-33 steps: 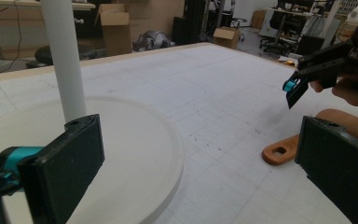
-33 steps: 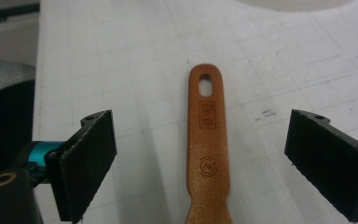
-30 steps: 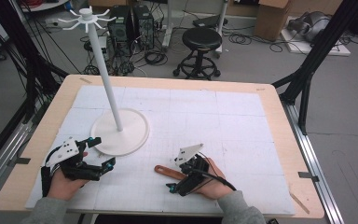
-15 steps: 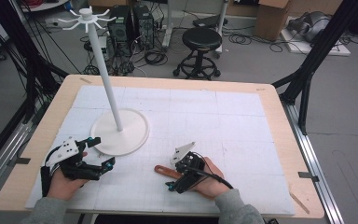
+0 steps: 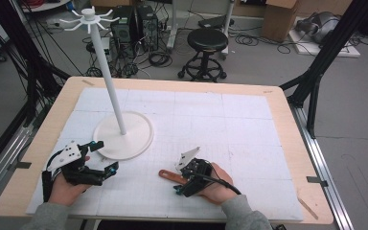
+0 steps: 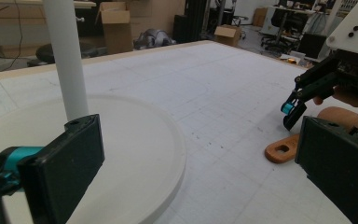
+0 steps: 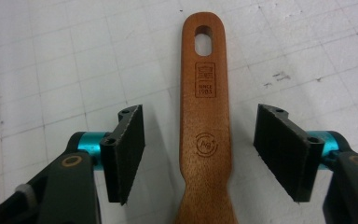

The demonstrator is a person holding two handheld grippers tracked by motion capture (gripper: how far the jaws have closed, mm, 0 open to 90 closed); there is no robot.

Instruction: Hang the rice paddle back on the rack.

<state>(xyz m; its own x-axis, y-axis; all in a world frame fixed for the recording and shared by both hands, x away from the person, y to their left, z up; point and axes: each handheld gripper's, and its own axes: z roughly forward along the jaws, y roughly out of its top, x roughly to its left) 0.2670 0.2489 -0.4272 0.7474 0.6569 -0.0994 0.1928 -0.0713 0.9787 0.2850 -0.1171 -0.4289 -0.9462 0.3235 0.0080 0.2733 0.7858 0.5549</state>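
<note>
Two open jaws of the right claw (image 7: 200, 154) are placed astride the wooden handle (image 7: 206, 116), ready for gripping; the left claw (image 5: 106, 155) is held open, empty.

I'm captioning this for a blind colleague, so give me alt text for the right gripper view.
A wooden handle with a hanging hole lies flat on the white gridded mat, centred between the open black jaws of the right hand-held gripper. Neither jaw touches it.

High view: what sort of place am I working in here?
Probably a lab or workshop: a wooden table with a white gridded mat, black computer towers among floor cables, and a black round stool.
</note>
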